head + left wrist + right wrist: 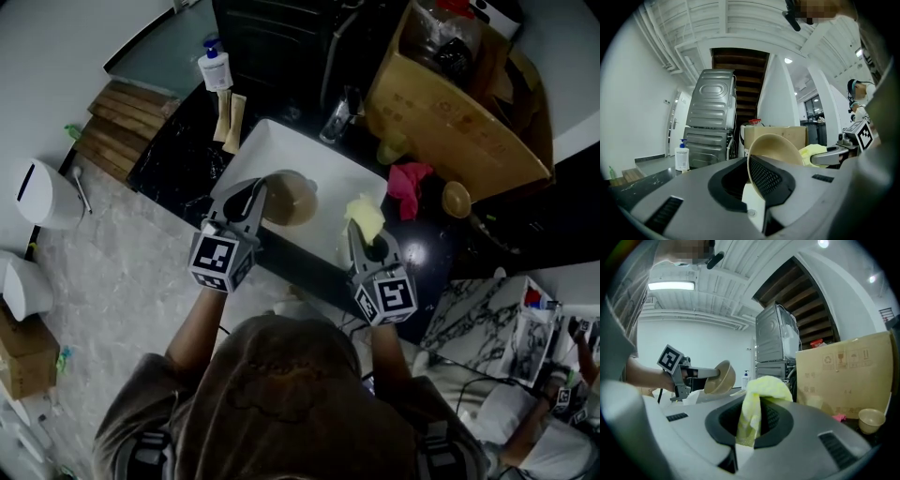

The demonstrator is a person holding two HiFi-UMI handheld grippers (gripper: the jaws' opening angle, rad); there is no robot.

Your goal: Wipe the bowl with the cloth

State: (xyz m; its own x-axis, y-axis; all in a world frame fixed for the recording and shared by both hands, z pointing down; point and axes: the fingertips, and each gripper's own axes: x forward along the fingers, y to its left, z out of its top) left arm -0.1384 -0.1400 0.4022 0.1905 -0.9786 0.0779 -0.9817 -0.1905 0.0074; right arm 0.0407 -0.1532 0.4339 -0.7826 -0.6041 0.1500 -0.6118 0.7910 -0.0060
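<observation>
Tan bowl (291,199) is held up over the white sink (281,150), tipped on its side. Its rim is pinched in the left gripper (251,204). Left gripper view shows the jaws clenched on the rim edge, with the bowl's inside facing that camera. Yellow cloth (366,216) is just right of the bowl, near it but apart. It is bunched and clamped in the right gripper (368,246). Right gripper view shows the jaws closed on the cloth, with the wad sticking up past the tips. Both tools are over the sink's near side.

Only the head view shows the sink below, with the dark counter (178,159) around it and the tap (339,114) at the far rim. The jaw grips read clearly only in the two gripper views. Right gripper view also shows the bowl's outer side and a hand (642,376) on the left tool.

Further out are a pink cloth (408,186), a small beige bowl (457,199), a cardboard box (450,103) and a soap bottle (216,67) on the counter.
</observation>
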